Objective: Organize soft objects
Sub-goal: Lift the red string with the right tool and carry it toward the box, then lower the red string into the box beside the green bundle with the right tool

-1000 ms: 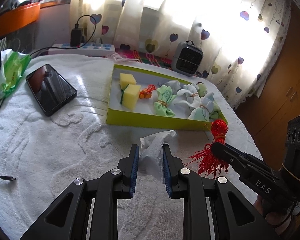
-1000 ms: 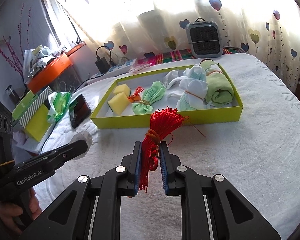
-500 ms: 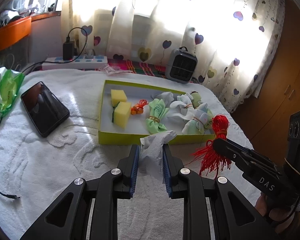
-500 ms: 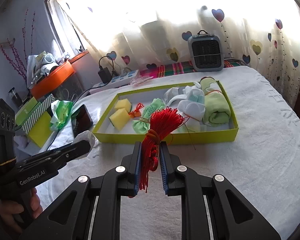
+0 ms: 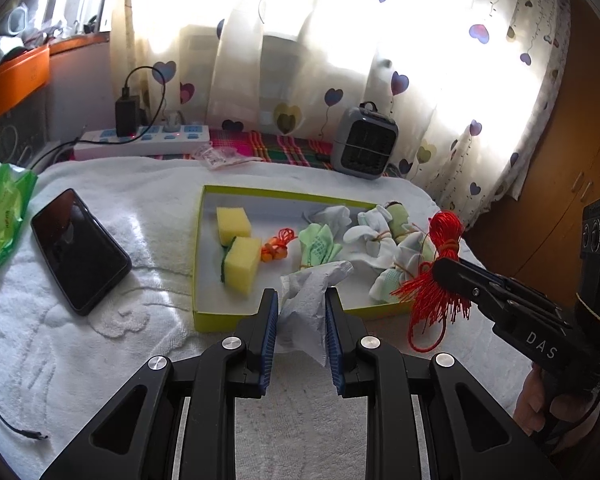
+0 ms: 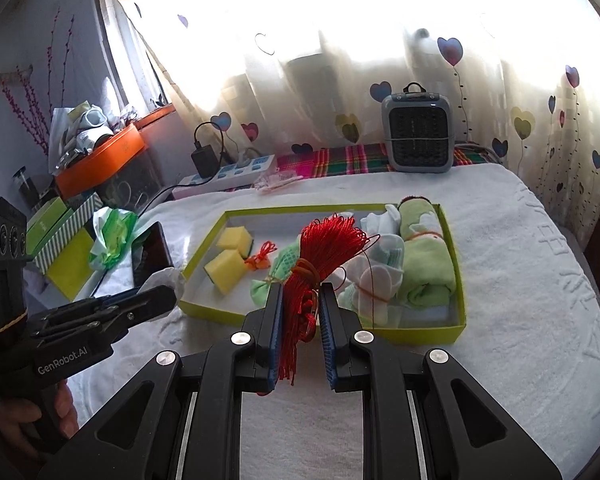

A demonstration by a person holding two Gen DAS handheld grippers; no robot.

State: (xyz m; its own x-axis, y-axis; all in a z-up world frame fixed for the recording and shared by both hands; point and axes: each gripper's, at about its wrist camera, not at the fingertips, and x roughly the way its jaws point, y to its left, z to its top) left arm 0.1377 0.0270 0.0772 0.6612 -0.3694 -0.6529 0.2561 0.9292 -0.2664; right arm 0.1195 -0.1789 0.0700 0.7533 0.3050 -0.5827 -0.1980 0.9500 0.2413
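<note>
Both hand-held grippers loaded: left [image 5: 302, 330] clamps tissue [image 5: 306, 304], right [image 6: 300, 330] clamps tassel [image 6: 320, 256]; box [image 6: 324, 326] straight ahead, near edge closest.

A home room: heart-print curtains [image 6: 452, 56], towel-covered table [image 6: 540, 280], small heater [image 6: 418, 138]

Both hand-held grippers [image 5: 301, 322] [image 6: 299, 316] lifted, carrying tissue [image 5: 305, 300] and red tassel [image 6: 320, 256] trayward [image 6: 458, 276]

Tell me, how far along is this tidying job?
Mostly done: the shallow yellow-green box already holds two yellow sponges, tied sock bundles and a rolled green towel. In hand: the left gripper clamps a crumpled white tissue, the right gripper a red tassel. Both remain to be boxed.
</note>
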